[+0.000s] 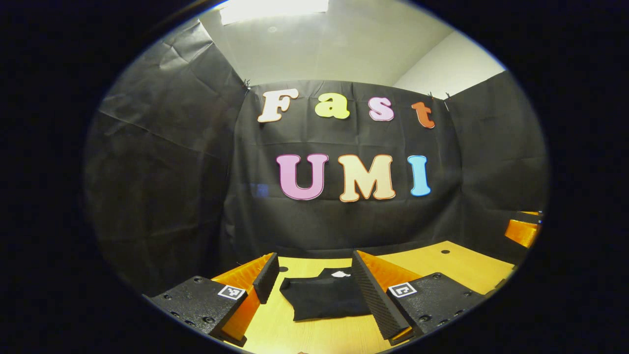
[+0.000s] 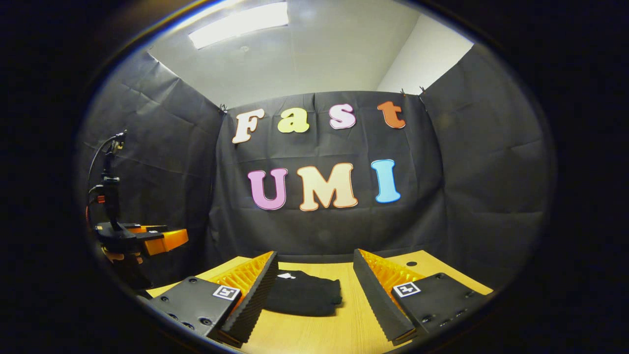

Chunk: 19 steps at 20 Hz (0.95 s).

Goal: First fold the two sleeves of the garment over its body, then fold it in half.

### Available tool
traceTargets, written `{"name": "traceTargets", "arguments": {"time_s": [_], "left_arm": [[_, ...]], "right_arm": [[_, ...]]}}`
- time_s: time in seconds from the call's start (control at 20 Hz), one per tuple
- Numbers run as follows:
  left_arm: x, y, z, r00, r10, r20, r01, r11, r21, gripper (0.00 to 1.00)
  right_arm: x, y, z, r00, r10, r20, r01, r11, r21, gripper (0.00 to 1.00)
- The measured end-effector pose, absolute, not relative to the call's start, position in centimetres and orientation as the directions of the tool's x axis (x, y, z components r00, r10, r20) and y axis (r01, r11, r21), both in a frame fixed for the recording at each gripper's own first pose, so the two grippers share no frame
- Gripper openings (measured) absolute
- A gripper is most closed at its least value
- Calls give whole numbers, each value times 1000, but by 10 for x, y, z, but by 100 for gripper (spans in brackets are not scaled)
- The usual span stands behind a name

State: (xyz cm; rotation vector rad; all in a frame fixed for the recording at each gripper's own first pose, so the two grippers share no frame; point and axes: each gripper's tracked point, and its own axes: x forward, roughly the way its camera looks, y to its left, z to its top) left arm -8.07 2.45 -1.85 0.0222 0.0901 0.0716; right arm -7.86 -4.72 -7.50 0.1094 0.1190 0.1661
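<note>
A black garment (image 1: 324, 297) lies on the wooden table (image 1: 442, 268), folded into a compact rectangle with a small white tag at its far edge. My left gripper (image 1: 314, 258) is open above the table's near side, and the garment lies on the table farther off, seen between its fingers. In the right gripper view the same garment (image 2: 302, 295) sits slightly left of centre, partly behind the left finger (image 2: 250, 295). My right gripper (image 2: 315, 254) is also open and holds nothing. Both grippers hover apart from the cloth.
The right gripper (image 1: 523, 231) shows at the far right edge of the left gripper view. The left gripper (image 2: 147, 238), with a cable rising from it, shows at the left of the right gripper view. Black cloth walls close in the table (image 2: 319, 334) on three sides.
</note>
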Motion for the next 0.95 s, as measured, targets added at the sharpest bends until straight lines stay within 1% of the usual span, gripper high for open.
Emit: {"name": "traceTargets", "arguments": {"time_s": [0.15, 0.2, 0.25, 0.3, 0.35, 0.4, 0.5, 0.55, 0.6, 0.65, 0.7, 0.75, 0.8, 0.85, 0.9, 0.95], "left_arm": [[-88, 20, -3, 997, 51, -55, -49, 998, 37, 89], [-90, 20, -1, 998, 46, -50, -44, 998, 43, 89], [-91, 20, -1, 998, 43, -56, -41, 998, 48, 90], [-93, 20, -1, 997, 43, -59, -40, 998, 50, 93], [-96, 21, 2, 998, 44, -52, -42, 998, 47, 90], [-98, 21, 5, 998, 43, -46, -41, 998, 45, 93], [-102, 19, 6, 998, 38, -47, -35, 998, 54, 93], [-104, 18, 7, 998, 34, -47, -31, 998, 59, 90], [-105, 16, 7, 998, 27, -50, -23, 998, 63, 90], [-107, 15, 9, 999, 23, -47, -20, 998, 67, 93], [-107, 14, 11, 999, 18, -44, -15, 997, 69, 90], [-108, 12, 12, 999, 15, -41, -12, 998, 69, 93], [-108, 9, 12, 999, 11, -41, -8, 998, 66, 93], [-110, 7, 12, 999, 8, -42, -5, 998, 65, 89], [-111, 6, 12, 999, 5, -43, -3, 998, 63, 89], [-112, 6, 12, 999, 5, -43, -2, 998, 61, 93]], "right_arm": [[-90, -49, -65, 983, 159, -88, -147, 981, 127, 94], [-94, -50, -63, 985, 152, -77, -141, 981, 133, 96], [-98, -48, -60, 986, 153, -70, -143, 980, 136, 97], [-100, -46, -59, 986, 155, -66, -146, 980, 135, 96], [-101, -44, -59, 985, 158, -66, -149, 980, 133, 94], [-104, -42, -59, 984, 163, -67, -153, 979, 133, 94], [-108, -39, -57, 984, 169, -62, -160, 979, 130, 94], [-110, -39, -55, 984, 168, -59, -160, 979, 128, 97], [-112, -39, -57, 984, 169, -61, -160, 979, 128, 94], [-114, -39, -58, 983, 170, -64, -161, 978, 129, 94], [-116, -39, -59, 983, 170, -66, -161, 978, 134, 94], [-117, -39, -58, 984, 168, -63, -158, 978, 138, 94], [-118, -38, -57, 984, 167, -62, -158, 978, 139, 94], [-120, -38, -57, 984, 170, -59, -160, 977, 137, 94], [-122, -37, -56, 984, 170, -57, -161, 978, 134, 94], [-123, -37, -55, 983, 174, -55, -166, 977, 133, 94]]}}
